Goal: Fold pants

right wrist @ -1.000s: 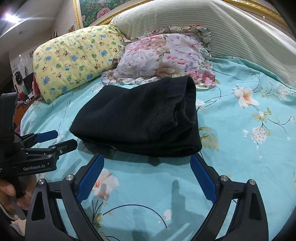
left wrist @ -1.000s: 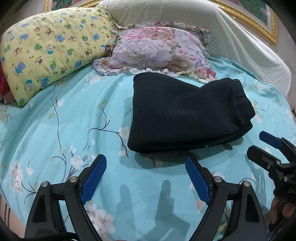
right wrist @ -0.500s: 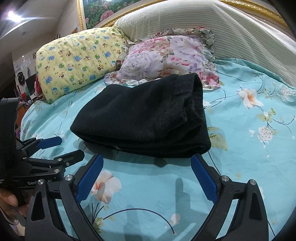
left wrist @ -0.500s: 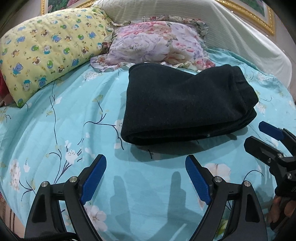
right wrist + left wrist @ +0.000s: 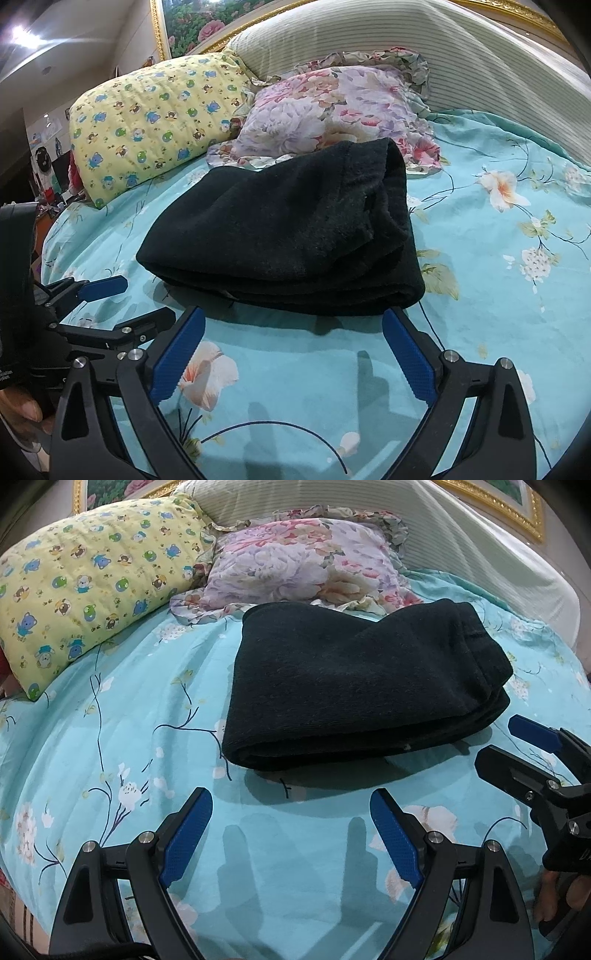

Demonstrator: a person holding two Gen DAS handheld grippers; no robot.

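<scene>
Black pants (image 5: 354, 679) folded thick on the bed (image 5: 122, 709), near the pillows. Soft, limp, light; best pinched at layered edge. Left gripper (image 5: 291, 834) and right gripper (image 5: 291, 354) spread wide, empty.

We find almost no legible text. On the black housing of the left gripper (image 5: 107, 306), at the left edge of the right wrist view and just left of that gripper's blue pads, a short strip of white printing (image 5: 4, 374) is visible; it is cut off by the frame edge and too small for us to read. In the left wrist view, the housing of the right gripper (image 5: 517, 746) carries only a cropped white mark, also unreadable.
</scene>
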